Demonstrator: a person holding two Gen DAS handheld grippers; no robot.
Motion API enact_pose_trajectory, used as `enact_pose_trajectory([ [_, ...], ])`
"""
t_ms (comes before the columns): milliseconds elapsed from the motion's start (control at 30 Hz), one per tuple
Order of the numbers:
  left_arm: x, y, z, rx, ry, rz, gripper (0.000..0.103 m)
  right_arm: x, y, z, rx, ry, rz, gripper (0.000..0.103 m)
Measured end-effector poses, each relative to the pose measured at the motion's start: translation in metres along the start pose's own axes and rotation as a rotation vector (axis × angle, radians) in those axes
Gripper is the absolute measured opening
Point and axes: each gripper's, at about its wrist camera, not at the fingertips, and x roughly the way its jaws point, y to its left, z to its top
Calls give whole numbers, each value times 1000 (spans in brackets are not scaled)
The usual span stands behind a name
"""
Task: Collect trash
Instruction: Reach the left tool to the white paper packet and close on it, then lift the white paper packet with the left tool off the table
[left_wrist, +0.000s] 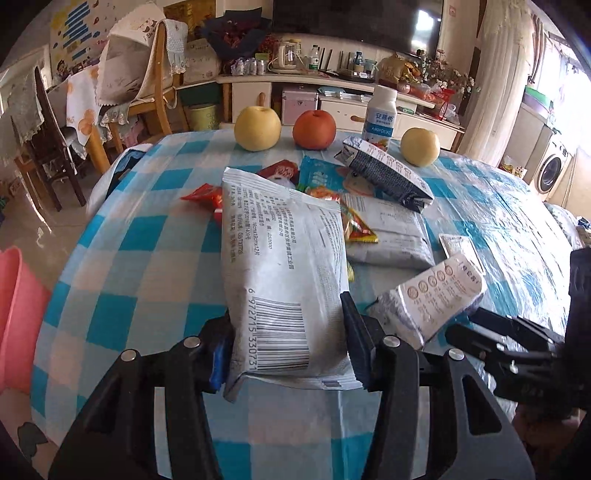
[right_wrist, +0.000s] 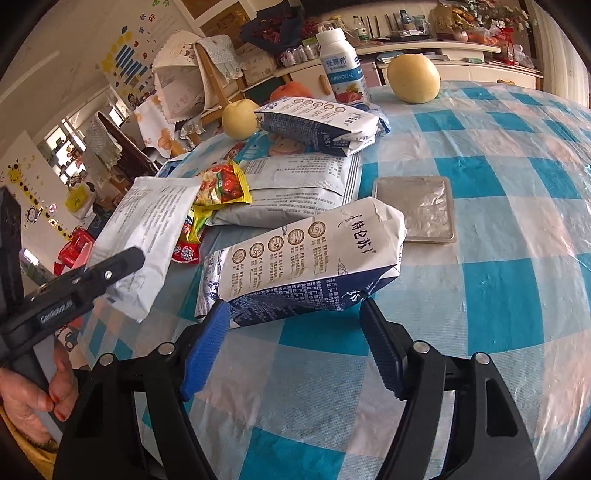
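Observation:
A grey-white packet (left_wrist: 280, 266) with a barcode sits between the fingers of my left gripper (left_wrist: 288, 343), which is shut on its near end and holds it over the blue-checked table (left_wrist: 155, 280). The same packet (right_wrist: 144, 229) shows at the left of the right wrist view. My right gripper (right_wrist: 295, 317) has its tips pinching the near edge of a crushed white-and-blue milk carton (right_wrist: 306, 254) lying on the table. That carton (left_wrist: 432, 295) also appears to the right in the left wrist view.
More litter lies mid-table: a second carton (right_wrist: 317, 125), a flat grey pouch (right_wrist: 295, 184), red and yellow wrappers (right_wrist: 221, 184), a clear tray (right_wrist: 417, 206). Two pears (left_wrist: 257, 128), a red apple (left_wrist: 314, 129) and a yogurt bottle (left_wrist: 382, 114) stand behind. A pink bin (left_wrist: 14, 317) sits left.

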Motion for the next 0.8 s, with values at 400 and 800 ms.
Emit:
enact_pose_trajectory([
  [400, 8, 20, -38, 18, 31, 27, 82, 13, 5, 27, 36, -61, -18, 83],
  [800, 24, 11, -36, 65, -12, 59, 87, 23, 67, 52, -244, -149, -89, 90],
])
